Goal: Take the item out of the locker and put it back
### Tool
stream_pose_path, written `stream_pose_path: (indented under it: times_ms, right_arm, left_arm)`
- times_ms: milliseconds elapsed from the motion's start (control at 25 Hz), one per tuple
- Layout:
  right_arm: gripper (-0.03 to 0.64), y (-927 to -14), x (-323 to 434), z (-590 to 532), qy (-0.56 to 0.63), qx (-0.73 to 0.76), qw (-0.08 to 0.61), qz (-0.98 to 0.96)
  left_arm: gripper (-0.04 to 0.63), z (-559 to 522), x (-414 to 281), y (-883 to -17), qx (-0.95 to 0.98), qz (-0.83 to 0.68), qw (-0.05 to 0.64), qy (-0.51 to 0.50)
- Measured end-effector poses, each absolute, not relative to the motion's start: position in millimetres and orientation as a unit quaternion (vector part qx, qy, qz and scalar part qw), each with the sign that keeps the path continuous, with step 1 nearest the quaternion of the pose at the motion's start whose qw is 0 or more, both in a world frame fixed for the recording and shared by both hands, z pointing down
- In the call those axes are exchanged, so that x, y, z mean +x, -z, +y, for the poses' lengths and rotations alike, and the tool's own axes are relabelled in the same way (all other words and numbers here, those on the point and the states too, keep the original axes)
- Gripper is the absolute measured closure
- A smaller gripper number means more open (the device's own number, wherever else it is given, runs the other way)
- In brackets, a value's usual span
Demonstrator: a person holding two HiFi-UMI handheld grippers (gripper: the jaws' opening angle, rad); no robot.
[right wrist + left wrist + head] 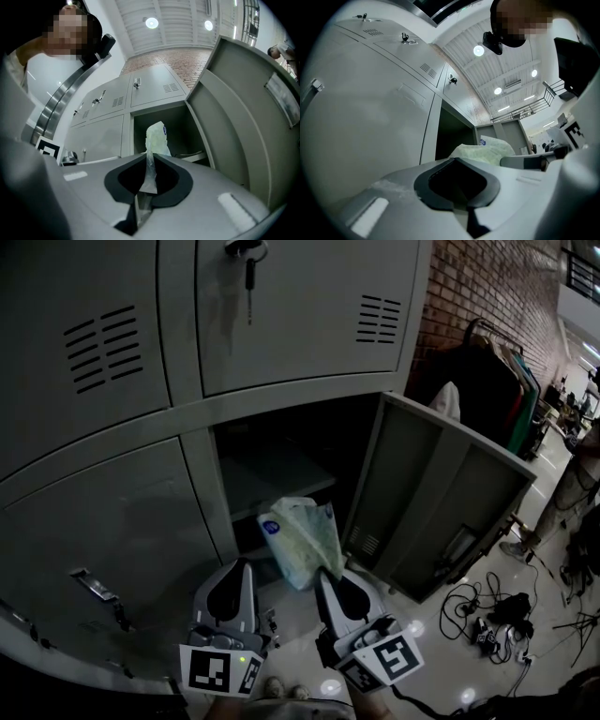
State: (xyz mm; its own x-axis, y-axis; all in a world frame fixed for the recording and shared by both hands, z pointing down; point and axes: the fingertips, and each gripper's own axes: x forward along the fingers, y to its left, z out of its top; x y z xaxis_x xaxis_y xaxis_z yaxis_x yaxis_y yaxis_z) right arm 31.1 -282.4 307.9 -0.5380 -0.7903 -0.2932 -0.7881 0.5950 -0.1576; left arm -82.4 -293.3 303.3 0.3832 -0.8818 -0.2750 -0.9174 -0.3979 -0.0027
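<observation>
A pale green plastic packet with a blue label hangs in front of the open locker compartment. My right gripper is shut on the packet's lower edge, just outside the opening. In the right gripper view the packet rises from between the closed jaws of the right gripper, with the compartment behind it. My left gripper hangs to the packet's left, shut and empty, not touching it. In the left gripper view the packet shows beyond the left gripper.
The locker door stands swung open to the right. A shelf crosses the compartment. Closed lockers surround it; a key hangs in the upper door. Cables lie on the floor, near a clothes rack and a person.
</observation>
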Motion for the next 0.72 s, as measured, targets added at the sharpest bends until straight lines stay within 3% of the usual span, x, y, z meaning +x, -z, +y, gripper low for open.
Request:
stream_pose_path:
  times_ms: [360, 720]
  right_arm:
    - [0.597, -298.7, 33.7, -282.2, -0.001, -0.446, 0.178, 0.877]
    - [0.595, -221.8, 27.6, -328.4, -0.060, -0.437, 0.188, 0.878]
  left_arm:
    - [0.591, -295.9, -81.2, -301.4, -0.829, 0.542, 0.077, -0.119]
    - [0.591, -296.4, -82.5, -300.8, -0.828, 0.544, 0.071, -0.116]
